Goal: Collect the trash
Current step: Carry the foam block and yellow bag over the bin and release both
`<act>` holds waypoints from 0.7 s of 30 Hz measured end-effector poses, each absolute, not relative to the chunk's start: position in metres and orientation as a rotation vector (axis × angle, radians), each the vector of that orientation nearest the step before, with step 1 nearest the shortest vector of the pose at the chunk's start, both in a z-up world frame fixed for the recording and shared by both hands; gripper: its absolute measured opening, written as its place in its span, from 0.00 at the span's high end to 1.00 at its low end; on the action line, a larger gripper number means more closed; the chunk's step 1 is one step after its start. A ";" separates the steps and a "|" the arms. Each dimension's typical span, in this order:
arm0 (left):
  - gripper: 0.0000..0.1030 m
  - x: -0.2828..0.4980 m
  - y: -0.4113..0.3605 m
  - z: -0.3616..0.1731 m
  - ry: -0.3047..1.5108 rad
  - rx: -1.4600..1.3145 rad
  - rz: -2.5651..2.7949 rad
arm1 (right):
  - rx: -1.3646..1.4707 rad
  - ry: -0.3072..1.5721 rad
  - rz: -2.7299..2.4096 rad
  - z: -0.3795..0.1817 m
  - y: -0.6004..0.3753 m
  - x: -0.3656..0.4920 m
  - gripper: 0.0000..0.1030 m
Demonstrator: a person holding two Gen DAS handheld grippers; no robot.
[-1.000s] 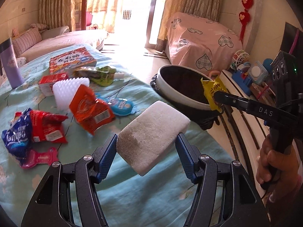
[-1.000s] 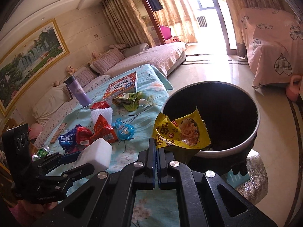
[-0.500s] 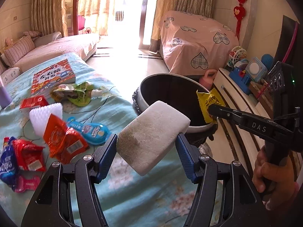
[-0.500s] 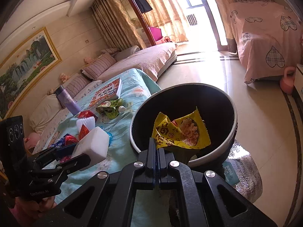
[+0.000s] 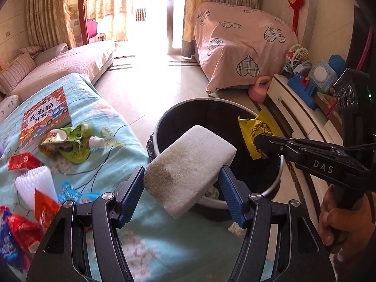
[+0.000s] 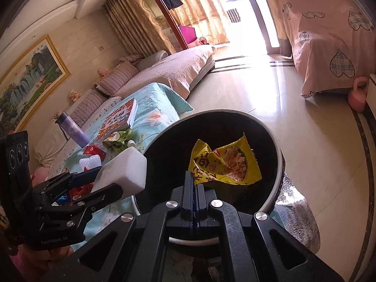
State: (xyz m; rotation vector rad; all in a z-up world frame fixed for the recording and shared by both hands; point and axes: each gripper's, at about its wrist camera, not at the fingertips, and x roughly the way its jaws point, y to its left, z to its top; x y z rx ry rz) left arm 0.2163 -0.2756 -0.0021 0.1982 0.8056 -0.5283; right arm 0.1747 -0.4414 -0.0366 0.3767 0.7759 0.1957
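My left gripper (image 5: 182, 183) is shut on a white foam block (image 5: 188, 171) and holds it at the near left rim of the black trash bin (image 5: 277, 183). The block also shows in the right wrist view (image 6: 124, 169). My right gripper (image 6: 194, 183) is shut on a yellow snack wrapper (image 6: 225, 164) and holds it over the open bin (image 6: 278, 164). The wrapper shows in the left wrist view (image 5: 252, 134), right of the block. More trash lies on the blue tablecloth (image 5: 112, 122): a green pouch (image 5: 70, 141), red wrappers (image 5: 44, 209), a white foam net (image 5: 33, 185).
A children's book (image 5: 44, 117) lies at the table's far end and a purple bottle (image 6: 72, 129) stands beyond it. A sofa (image 5: 70, 63) is behind the table. A pink covered piece of furniture (image 5: 239, 47) and a toy shelf (image 5: 305, 87) stand right of the bin.
Both grippers have moved toward the bin with their loads. The wrapper now hangs over the bin's opening, and the foam block has come from over the table to the bin's rim.
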 end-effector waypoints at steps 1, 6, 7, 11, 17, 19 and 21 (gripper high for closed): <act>0.37 0.218 -0.278 -0.003 0.808 0.207 -0.527 | 0.375 0.780 0.195 -0.037 -0.443 0.177 0.99; 0.32 0.227 -0.287 -0.007 0.829 0.222 -0.536 | 0.388 0.797 0.200 -0.039 -0.450 0.185 0.94; 0.30 0.228 -0.288 -0.007 0.835 0.225 -0.531 | 0.392 0.804 0.201 -0.040 -0.451 0.186 0.94; 0.23 0.227 -0.287 -0.007 0.843 0.221 -0.525 | 0.401 0.824 0.207 -0.044 -0.453 0.190 0.92; 0.20 0.222 -0.276 -0.003 0.835 0.189 -0.523 | 0.414 0.818 0.199 -0.043 -0.453 0.188 0.69; 0.20 0.218 -0.270 -0.002 0.833 0.173 -0.522 | 0.417 0.817 0.200 -0.042 -0.452 0.185 0.67; 0.20 0.213 -0.262 -0.002 0.833 0.156 -0.516 | 0.421 0.815 0.201 -0.040 -0.450 0.183 0.64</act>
